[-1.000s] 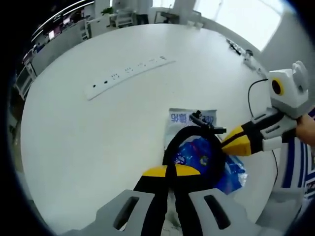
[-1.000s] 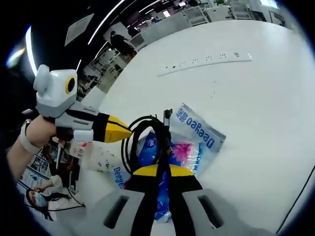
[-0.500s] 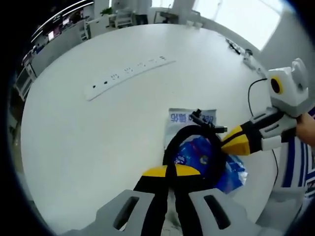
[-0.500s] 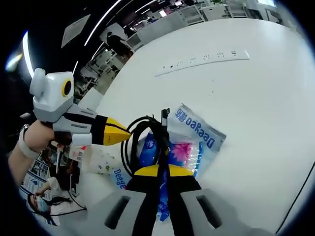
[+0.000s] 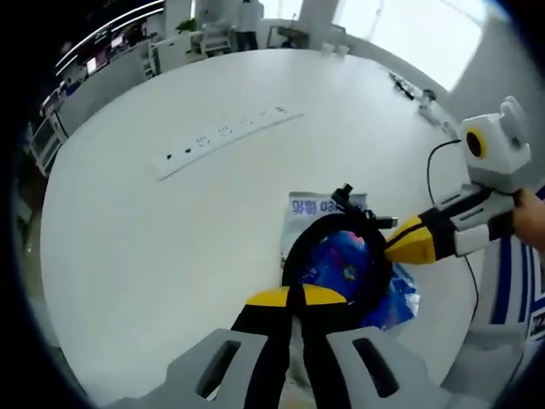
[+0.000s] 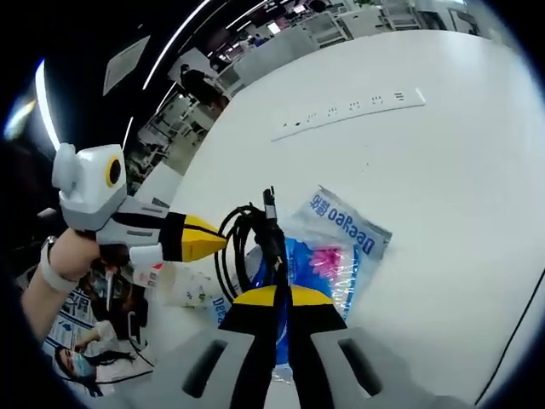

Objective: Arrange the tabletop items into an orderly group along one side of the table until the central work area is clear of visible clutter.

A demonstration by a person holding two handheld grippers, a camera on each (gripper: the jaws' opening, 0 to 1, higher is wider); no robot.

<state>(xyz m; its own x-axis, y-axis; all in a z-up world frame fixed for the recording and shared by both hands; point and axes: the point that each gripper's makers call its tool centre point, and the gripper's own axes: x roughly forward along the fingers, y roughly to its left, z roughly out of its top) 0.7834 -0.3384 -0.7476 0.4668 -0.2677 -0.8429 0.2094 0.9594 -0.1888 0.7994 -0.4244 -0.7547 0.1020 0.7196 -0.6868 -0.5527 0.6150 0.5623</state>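
Both tongs (image 5: 292, 300) (image 6: 274, 300) on cable (image 5: 375, 271).

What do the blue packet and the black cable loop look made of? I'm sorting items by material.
Blue packet: thin glossy plastic film, probably; it crinkles and glints, with printed lettering. Black cable loop: rubbery or plastic-sheathed cord, matte, bending smoothly, ending in a connector. Both grippers are shut on it.

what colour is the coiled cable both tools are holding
Black. The coiled cable shows best in the left gripper view, looped over the blue tissue pack.

Bright window light glares off the white table (image 5: 153, 230); fisheye edges bend and darken.
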